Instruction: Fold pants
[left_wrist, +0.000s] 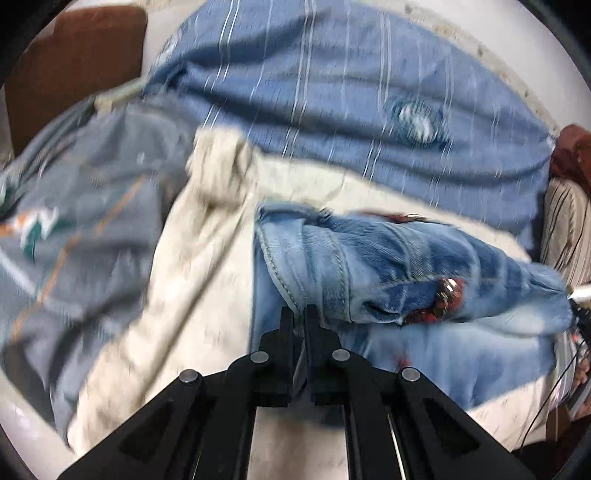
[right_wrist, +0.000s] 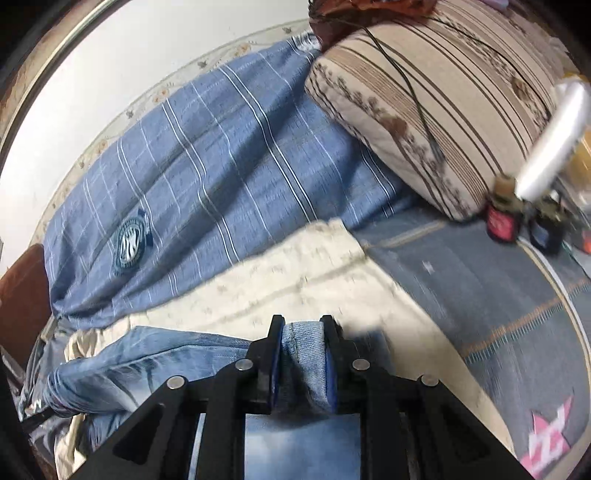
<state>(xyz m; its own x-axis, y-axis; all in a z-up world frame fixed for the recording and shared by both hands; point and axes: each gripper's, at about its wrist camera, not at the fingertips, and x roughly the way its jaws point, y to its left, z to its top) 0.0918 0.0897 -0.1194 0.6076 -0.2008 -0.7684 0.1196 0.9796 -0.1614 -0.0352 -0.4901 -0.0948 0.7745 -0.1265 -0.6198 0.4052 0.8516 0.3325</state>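
Jeans (left_wrist: 388, 266): faded light-blue denim, coarse twill, stitched seams. Grippers (left_wrist: 299, 314) (right_wrist: 303, 325): matt black plastic with bright metal pins. Bedsheet (right_wrist: 314, 277): cream woven cloth, matt. Quilt (right_wrist: 207, 162): blue striped cotton-like cloth. Pillow (right_wrist: 443, 92): beige striped fabric.

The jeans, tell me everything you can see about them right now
The jeans are light blue washed denim with stitched seams, metal studs and red patches near a pocket. They lie bunched and partly lifted over a cream blanket on the bed. The left gripper pinches a seamed edge, and the right gripper clamps a thick folded hem. Motion blur hides finer detail.
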